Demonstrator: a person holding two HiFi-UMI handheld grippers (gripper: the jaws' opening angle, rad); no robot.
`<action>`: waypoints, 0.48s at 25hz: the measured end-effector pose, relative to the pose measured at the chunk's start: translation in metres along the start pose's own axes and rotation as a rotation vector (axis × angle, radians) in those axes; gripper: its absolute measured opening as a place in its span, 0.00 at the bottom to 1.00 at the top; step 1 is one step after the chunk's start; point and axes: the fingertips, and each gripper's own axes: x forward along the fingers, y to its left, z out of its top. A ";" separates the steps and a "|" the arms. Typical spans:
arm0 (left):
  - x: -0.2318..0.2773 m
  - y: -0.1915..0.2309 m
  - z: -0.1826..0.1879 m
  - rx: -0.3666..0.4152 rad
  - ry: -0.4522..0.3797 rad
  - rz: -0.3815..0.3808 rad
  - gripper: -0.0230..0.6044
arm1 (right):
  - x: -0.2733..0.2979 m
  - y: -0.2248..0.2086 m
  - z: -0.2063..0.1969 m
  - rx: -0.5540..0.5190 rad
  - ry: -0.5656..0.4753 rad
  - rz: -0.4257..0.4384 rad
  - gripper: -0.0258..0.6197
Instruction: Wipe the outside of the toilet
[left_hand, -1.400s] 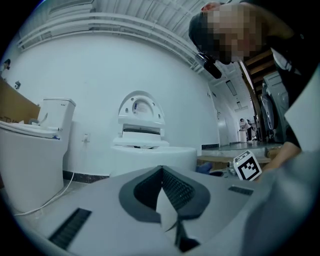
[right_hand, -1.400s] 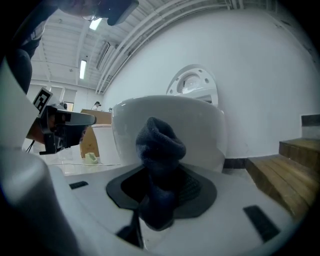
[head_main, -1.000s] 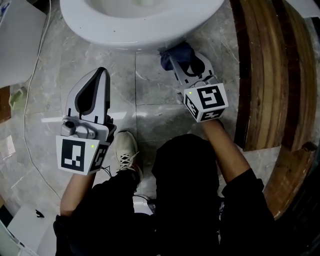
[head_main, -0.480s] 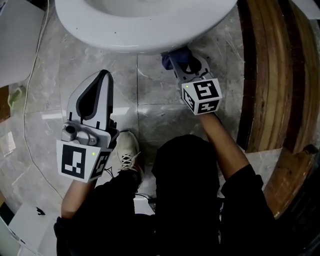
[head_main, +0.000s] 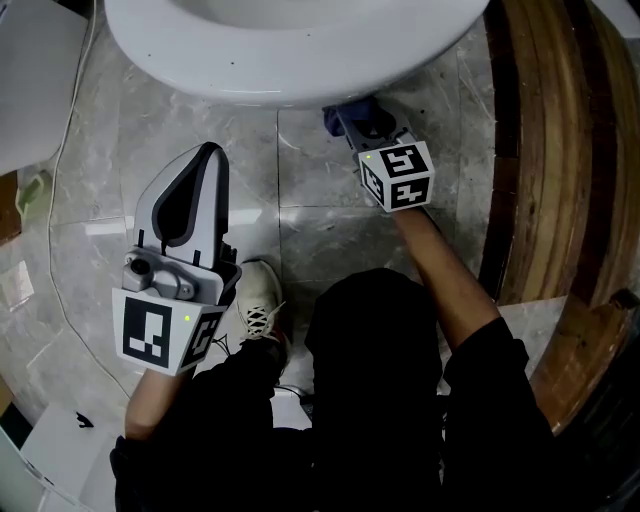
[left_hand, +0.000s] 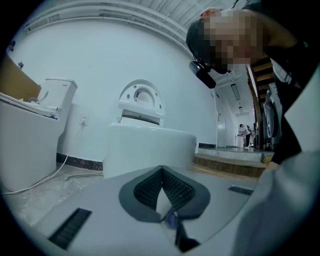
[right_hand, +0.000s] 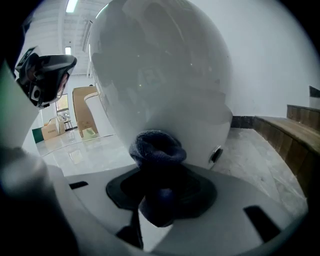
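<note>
Grey marble floor (head_main: 330, 240), curved wooden step (head_main: 545, 150), white cable (head_main: 52, 230), pale laced sneaker (head_main: 255, 295)

Head cam looks steeply down; gripper cams sit low, both facing toilet (head_main: 300, 75), right seemingly nearest.

No legible text, brand, number or sign in any view.

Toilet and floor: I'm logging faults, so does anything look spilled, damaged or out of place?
Nothing stands out. The toilet looks whole, the floor shows no spill, and the blue cloth sits bunched in the right gripper against the bowl's outside.
</note>
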 end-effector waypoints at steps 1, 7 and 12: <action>0.000 0.001 0.000 -0.001 0.002 0.002 0.05 | 0.002 0.000 -0.002 0.002 0.005 -0.001 0.25; -0.001 -0.001 0.001 -0.003 -0.005 0.006 0.05 | 0.011 -0.002 -0.014 0.007 0.065 -0.009 0.25; -0.002 -0.001 -0.004 -0.013 0.030 0.027 0.05 | 0.001 0.000 -0.014 -0.035 0.101 0.004 0.25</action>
